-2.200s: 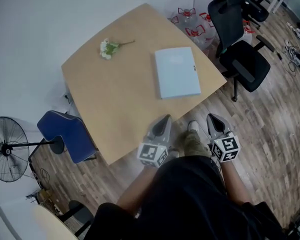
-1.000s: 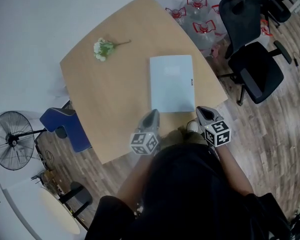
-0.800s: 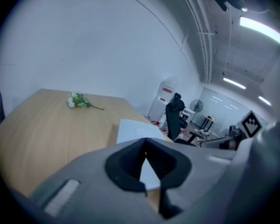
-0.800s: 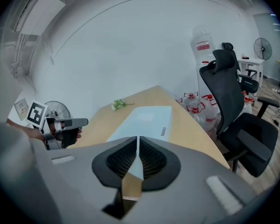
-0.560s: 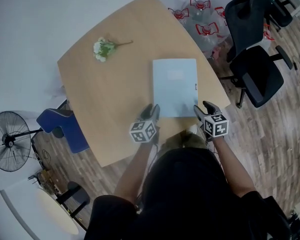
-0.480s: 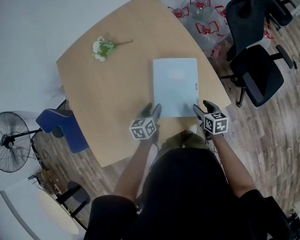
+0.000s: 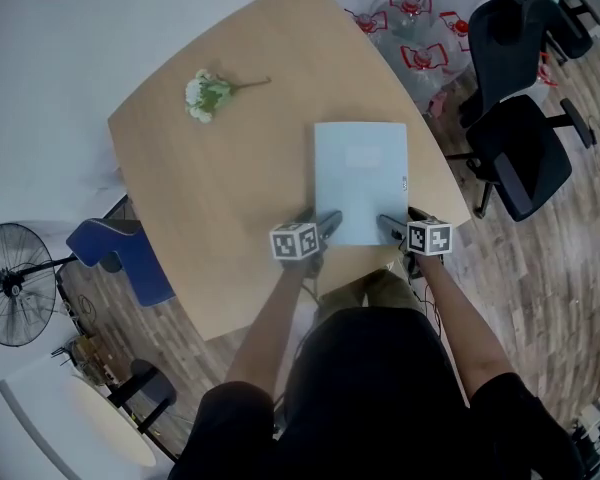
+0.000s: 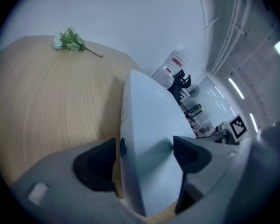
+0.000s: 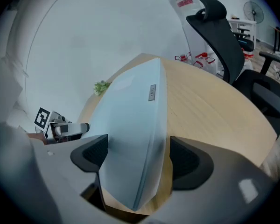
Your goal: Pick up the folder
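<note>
Two grippers are down at the near edge of the pale wooden table [image 7: 230, 178], one at each near corner of the folder.

Starting from the left, a black pedestal fan [image 7: 15, 284] stands on the floor and a blue chair [image 7: 120, 258] is tucked against the table's left edge. A small sprig of white flowers with green leaves [image 7: 205, 92] lies alone near the far-left edge, well apart from everything else.

The left forearm [image 7: 270, 328] reaches in from below with the left gripper [image 8: 144, 157] angled down and rolled. Its jaws have just been opening and stand wide apart. The folder's near-left corner sits in the gap, one pad just beside the spine and the other off the cover, with nothing pinched.

The flat light-blue folder [image 7: 361, 180] lies on the table's near right part, its short edge just at the near edge.

On the right, the right forearm [image 7: 450, 318] mirrors the left. The right gripper [image 9: 139, 158] has also just been opening, and its spread jaws straddle the near-right corner, pads clear of it.

Beyond the far-right corner, clear water jugs with red caps [image 7: 412, 28] stand on the floor, and what is in them I cannot tell. A black office chair [image 7: 520, 143] stands on the wood-plank floor [image 7: 550, 298] off the right edge. Nothing blocks either gripper.
</note>
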Demonstrator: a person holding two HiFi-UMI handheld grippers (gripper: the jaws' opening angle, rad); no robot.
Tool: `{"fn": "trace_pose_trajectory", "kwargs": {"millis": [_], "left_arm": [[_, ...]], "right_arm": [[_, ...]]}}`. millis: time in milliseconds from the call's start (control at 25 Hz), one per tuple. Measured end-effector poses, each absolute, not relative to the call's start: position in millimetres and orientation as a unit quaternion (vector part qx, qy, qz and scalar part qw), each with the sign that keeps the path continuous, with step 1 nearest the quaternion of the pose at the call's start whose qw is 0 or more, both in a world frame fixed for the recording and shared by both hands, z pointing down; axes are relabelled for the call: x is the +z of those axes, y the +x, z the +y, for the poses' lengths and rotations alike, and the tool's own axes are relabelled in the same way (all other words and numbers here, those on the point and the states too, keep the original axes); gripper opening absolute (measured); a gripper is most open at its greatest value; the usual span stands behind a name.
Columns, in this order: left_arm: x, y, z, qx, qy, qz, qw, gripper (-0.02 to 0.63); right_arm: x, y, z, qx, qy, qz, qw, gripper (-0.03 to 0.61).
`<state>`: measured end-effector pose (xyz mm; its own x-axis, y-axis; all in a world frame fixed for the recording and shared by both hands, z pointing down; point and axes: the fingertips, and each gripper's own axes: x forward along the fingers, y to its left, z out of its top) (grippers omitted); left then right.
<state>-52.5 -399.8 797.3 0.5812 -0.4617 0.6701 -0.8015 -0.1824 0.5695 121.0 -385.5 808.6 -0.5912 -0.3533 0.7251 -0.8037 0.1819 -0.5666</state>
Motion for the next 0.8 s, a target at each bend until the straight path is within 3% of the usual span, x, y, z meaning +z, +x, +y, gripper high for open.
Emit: {"fn": "trace_pose_trajectory", "kwargs": {"millis": [360,800], "left_arm": [[814.1,-48.8,-404.2,0.14,0.738,-0.381,0.539,0.394],[817.4,-49.7,-404.0,0.127,0.745,-0.398,0.52,0.387]], "right_arm": [[818.8,109.5,-392.6,0.525,0.364,-0.736,0.222,0.425],[824.5,109.5,-392.0,0.526,0.36,-0.743,0.205,0.422]]}}
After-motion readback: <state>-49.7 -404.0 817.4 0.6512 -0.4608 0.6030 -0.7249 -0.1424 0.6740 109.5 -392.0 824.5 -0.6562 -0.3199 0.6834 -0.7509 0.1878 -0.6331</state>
